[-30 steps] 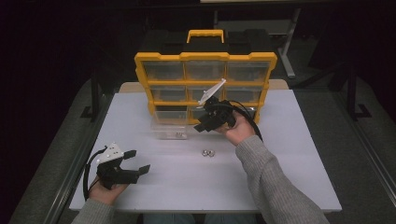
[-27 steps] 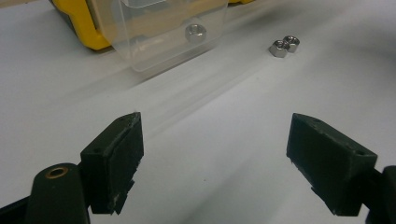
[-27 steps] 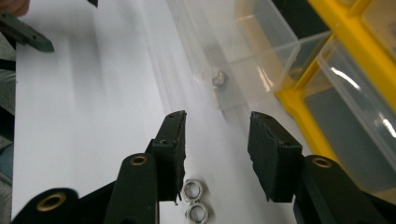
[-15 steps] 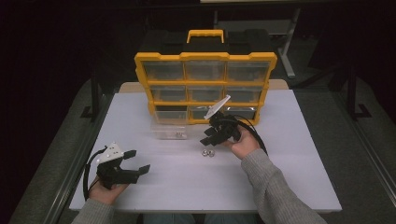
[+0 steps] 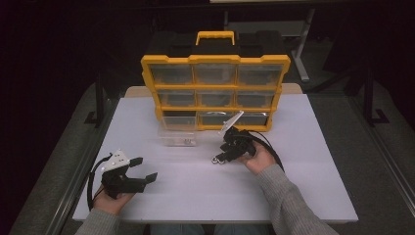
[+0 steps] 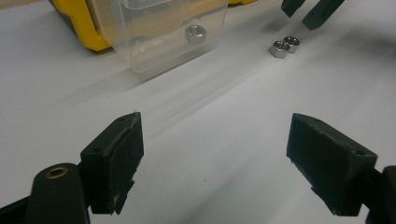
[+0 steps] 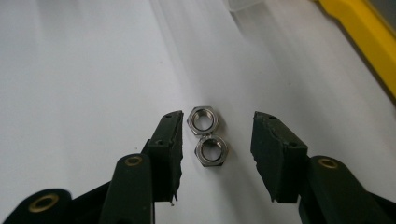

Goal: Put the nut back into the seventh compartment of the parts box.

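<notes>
Two steel hex nuts (image 7: 203,120) lie touching each other on the white table (image 5: 195,200), seen small in the high view as the nuts (image 5: 217,159). My right gripper (image 7: 217,122) hangs low over them, open; its jaws have just been opening, and both nuts lie between the pads without touching them. A clear plastic drawer (image 5: 176,137) stands on the table in front of the yellow organizer (image 5: 215,61), with one nut (image 6: 193,33) inside it. My left gripper (image 5: 146,169) rests at the near left, open, with nothing between its fingers.
The organizer has several clear drawers and a yellow handle, and stands at the table's far edge. Its bottom-left slot is where the pulled-out drawer stands in front. Dark floor and table legs surround the table.
My right gripper has come down and nearer, from in front of the organizer to just above the two nuts. The left gripper has not moved.
</notes>
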`<action>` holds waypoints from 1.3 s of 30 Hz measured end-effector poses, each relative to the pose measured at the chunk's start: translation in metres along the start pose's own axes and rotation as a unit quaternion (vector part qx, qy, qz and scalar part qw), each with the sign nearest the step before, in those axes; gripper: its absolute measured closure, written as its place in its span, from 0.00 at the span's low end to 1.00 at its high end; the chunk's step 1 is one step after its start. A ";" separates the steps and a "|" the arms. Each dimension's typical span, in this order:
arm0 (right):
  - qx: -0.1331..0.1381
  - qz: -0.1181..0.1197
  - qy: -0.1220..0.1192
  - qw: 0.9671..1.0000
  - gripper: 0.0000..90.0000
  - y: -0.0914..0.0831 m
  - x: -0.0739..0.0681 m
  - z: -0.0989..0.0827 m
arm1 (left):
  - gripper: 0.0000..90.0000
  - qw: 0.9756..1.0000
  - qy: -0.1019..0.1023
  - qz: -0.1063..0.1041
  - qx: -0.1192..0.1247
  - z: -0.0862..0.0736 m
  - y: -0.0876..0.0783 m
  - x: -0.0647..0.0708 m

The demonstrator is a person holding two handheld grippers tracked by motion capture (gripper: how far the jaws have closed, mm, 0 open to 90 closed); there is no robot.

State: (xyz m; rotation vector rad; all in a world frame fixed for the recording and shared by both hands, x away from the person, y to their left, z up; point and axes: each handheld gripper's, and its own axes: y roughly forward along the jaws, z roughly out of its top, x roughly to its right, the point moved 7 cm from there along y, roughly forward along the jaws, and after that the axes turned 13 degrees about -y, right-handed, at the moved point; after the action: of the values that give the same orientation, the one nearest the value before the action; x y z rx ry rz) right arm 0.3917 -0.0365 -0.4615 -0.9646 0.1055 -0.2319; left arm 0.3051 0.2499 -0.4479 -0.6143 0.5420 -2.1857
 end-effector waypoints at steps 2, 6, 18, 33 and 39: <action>0.009 -0.001 -0.019 1.000 0.58 0.004 0.003 -0.002 | 0.20 1.000 0.001 0.000 -0.001 0.000 0.000 0.000; -0.027 0.002 0.018 0.999 0.58 0.007 -0.004 -0.010 | 0.20 1.000 0.001 -0.001 0.001 0.000 0.001 0.000; -0.028 -0.002 -0.025 0.999 0.63 0.024 -0.002 -0.016 | 0.20 1.000 0.000 -0.002 0.001 0.000 0.001 0.001; -0.037 -0.012 -0.054 0.998 0.73 0.027 -0.006 -0.014 | 0.20 1.000 0.000 -0.002 0.002 0.000 0.001 0.000; -0.036 -0.007 -0.048 0.998 0.76 0.026 -0.005 -0.015 | 0.20 1.000 0.000 -0.002 0.002 0.000 0.001 0.000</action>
State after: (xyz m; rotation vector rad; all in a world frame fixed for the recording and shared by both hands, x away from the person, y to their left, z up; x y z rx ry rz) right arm 0.3874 -0.0334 -0.4916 -1.0477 0.0196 -0.1951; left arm 0.3054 0.2490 -0.4481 -0.6143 0.5364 -2.1906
